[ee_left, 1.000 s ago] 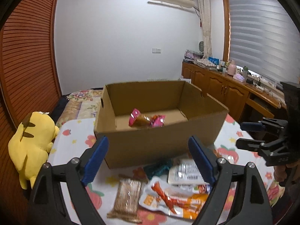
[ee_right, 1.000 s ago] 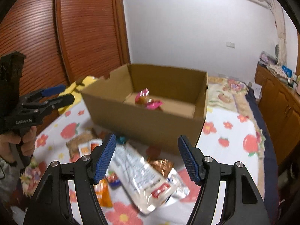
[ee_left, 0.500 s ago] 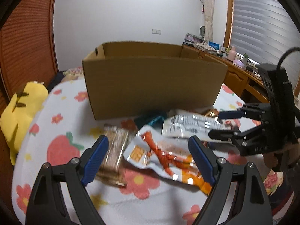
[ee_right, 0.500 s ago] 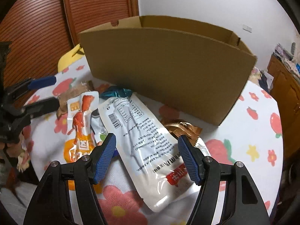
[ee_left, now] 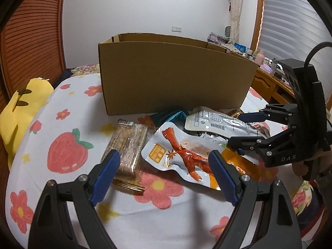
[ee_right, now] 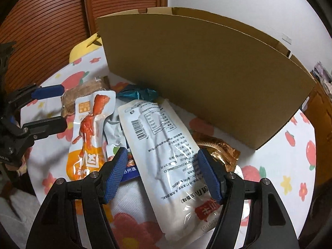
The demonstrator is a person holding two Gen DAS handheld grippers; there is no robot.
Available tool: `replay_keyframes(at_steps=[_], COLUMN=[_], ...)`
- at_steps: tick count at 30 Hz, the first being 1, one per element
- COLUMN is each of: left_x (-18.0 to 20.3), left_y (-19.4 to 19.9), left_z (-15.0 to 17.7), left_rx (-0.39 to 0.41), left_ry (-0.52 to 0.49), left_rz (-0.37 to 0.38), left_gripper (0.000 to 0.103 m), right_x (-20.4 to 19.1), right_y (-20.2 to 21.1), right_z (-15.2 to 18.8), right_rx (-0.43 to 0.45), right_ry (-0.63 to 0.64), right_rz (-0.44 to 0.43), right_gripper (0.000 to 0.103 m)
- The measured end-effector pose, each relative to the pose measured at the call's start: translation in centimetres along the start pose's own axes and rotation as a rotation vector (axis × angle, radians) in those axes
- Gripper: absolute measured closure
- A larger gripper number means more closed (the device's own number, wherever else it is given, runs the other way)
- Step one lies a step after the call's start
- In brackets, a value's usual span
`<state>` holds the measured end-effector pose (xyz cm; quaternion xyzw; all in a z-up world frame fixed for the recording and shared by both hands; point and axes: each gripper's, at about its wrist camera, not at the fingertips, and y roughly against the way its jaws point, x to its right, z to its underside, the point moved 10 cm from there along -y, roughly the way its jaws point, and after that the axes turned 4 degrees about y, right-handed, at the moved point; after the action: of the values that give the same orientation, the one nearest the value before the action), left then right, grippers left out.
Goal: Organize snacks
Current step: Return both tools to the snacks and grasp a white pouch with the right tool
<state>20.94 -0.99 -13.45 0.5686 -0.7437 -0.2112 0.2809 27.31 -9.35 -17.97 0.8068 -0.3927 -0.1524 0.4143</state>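
Snack packs lie on the flowered cloth in front of an open cardboard box (ee_left: 176, 78) (ee_right: 197, 72). My left gripper (ee_left: 164, 174) stands open low over an orange-and-white chicken-foot pack (ee_left: 182, 155), with a brown bar pack (ee_left: 128, 145) by its left finger. My right gripper (ee_right: 162, 174) is open and straddles a long white pack (ee_right: 161, 145); its pads sit at the pack's edges without visibly pressing. A teal wrapper (ee_right: 139, 93) and a gold wrapper (ee_right: 220, 147) lie near the box wall. Each gripper shows in the other's view: the right gripper (ee_left: 236, 129), the left gripper (ee_right: 56, 108). The box's inside is hidden.
A yellow plush toy (ee_left: 20, 108) sits off the table's left edge. Behind it stand wooden slatted doors (ee_right: 51, 20). A wooden counter with small items (ee_left: 269, 68) runs under the window at the right. A hand (ee_left: 303, 166) holds the right gripper.
Both grippers have come down from above the box to just over the snacks. The box's inside, with its pink-wrapped sweets, has dropped out of sight behind the front wall.
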Motion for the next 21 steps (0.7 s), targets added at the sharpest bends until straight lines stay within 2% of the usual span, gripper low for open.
replay_keyframes(at_steps=[10,12,14,17,21], left_x=[0.7,1.0,1.3,1.8,2.1], left_y=[-0.4,-0.4,-0.4,-0.5,-0.9], left_z=[0.5,0.6,0.6,0.7,1.0], left_rx=[-0.017,-0.020,-0.024,-0.029,-0.056], left_ry=[-0.004,-0.005,-0.007,-0.009,0.004], left_rz=[0.007,0.014,0.016,0.022,0.033], left_gripper=[0.016,0.016,0.016,0.016,0.016], right_x=[0.4,0.5,0.6,1.2,1.7], right_y=[-0.4,-0.4,-0.4,0.2,1.1], right_z=[0.1,0.1,0.3,0.5,0.8], right_rx=[-0.016,-0.020,-0.021,-0.018,0.010], right_ry=[-0.009,-0.010,-0.013,-0.039,-0.048], right_rz=[-0.019,-0.015,-0.005,-0.012,0.021], right_gripper=[0.027,0.029,0.044,0.059,0.066])
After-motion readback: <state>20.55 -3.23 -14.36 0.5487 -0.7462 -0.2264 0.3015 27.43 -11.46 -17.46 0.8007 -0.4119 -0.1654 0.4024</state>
